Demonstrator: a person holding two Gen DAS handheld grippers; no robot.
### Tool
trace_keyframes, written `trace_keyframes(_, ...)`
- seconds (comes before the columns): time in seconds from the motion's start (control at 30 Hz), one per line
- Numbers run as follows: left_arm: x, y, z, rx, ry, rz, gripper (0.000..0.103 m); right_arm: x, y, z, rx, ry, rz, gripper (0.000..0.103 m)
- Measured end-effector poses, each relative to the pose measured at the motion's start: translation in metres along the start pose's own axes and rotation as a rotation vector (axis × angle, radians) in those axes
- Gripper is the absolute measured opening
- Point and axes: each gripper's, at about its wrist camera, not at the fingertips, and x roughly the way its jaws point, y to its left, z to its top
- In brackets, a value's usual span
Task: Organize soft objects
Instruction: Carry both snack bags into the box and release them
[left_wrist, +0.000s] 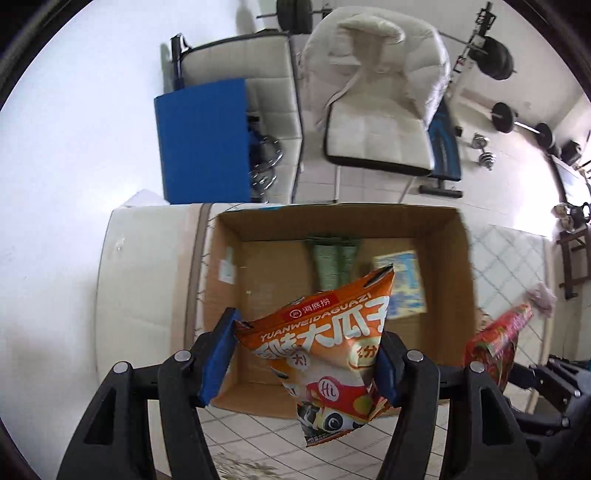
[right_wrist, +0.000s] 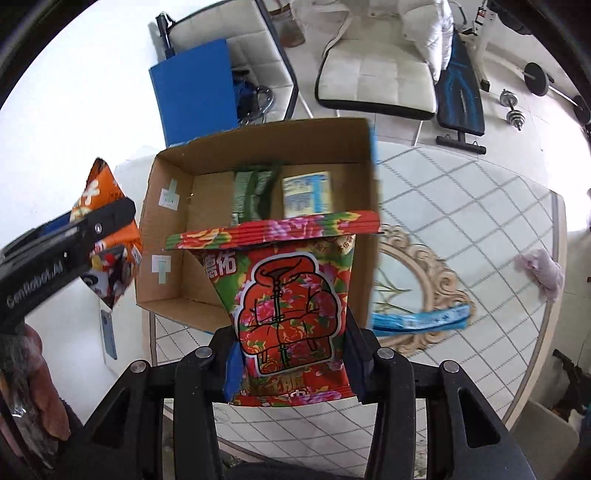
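Observation:
My left gripper (left_wrist: 306, 354) is shut on an orange snack bag (left_wrist: 325, 350) and holds it above the near edge of an open cardboard box (left_wrist: 458, 266). My right gripper (right_wrist: 291, 354) is shut on a red floral packet (right_wrist: 291, 306) and holds it upright above the near right part of the same box (right_wrist: 159, 221). Inside the box lie a green packet (right_wrist: 255, 192) and a pale blue-and-yellow packet (right_wrist: 306, 192). The red packet also shows at the right of the left wrist view (left_wrist: 495, 343). The orange bag also shows at the left of the right wrist view (right_wrist: 107, 206).
The box sits on a round glass table (right_wrist: 480, 229) with a white grid pattern. A blue packet (right_wrist: 421, 317) and a pink soft item (right_wrist: 543, 269) lie on the table to the right. A white chair (left_wrist: 380, 110), a blue board (left_wrist: 203, 140) and weights stand beyond.

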Motion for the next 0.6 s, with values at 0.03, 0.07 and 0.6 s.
trace_keyframes(0.03, 0.009, 0.006, 0.001, -0.002, 0.011, 0.011, 0.063, 0.016, 0.011, 0.006, 0.005, 0.024, -0.003, 0.047)
trace_keyframes(0.07, 0.022, 0.011, 0.006, -0.001, 0.026, 0.023, 0.063, 0.027, 0.015, 0.009, 0.013, 0.040, -0.007, 0.047)
trace_keyframes(0.6, 0.156, 0.024, 0.052, 0.065, 0.191, 0.050, 0.065, 0.173, 0.019, 0.024, 0.081, 0.188, -0.139, 0.047)
